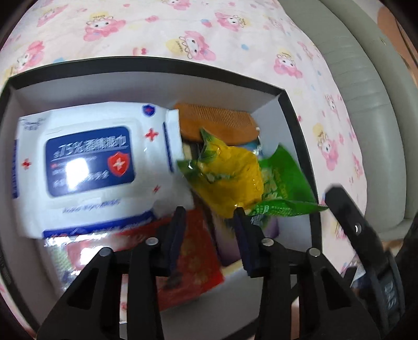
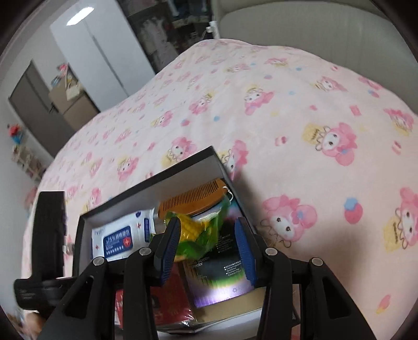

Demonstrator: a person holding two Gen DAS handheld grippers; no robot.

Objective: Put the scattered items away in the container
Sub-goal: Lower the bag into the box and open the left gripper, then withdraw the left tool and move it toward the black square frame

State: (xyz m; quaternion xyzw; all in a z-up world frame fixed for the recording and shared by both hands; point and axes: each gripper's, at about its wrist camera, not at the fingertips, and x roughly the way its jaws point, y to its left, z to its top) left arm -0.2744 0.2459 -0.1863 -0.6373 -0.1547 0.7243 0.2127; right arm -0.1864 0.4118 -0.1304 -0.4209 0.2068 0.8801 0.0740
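A black-rimmed box (image 1: 156, 62) with white inner walls (image 2: 183, 177) sits on a bed. Inside lie a white and blue wipes pack (image 1: 88, 162) (image 2: 117, 238), a brown comb (image 1: 219, 123) (image 2: 193, 198), a yellow-green corn packet (image 1: 230, 177) (image 2: 198, 230), a red packet (image 1: 193, 251) (image 2: 172, 300) and a screen protector box (image 2: 222, 261). My left gripper (image 1: 210, 217) hovers open over the box just short of the corn packet, with nothing between its fingers. My right gripper (image 2: 207, 230) is also open and empty above the box's near end.
The box rests on a pink cartoon-print blanket (image 1: 209, 31) (image 2: 287, 117) that covers the bed. A grey padded headboard (image 1: 365, 78) (image 2: 313, 23) runs along the far side. White wardrobe doors (image 2: 99, 52) and a cluttered shelf stand beyond the bed.
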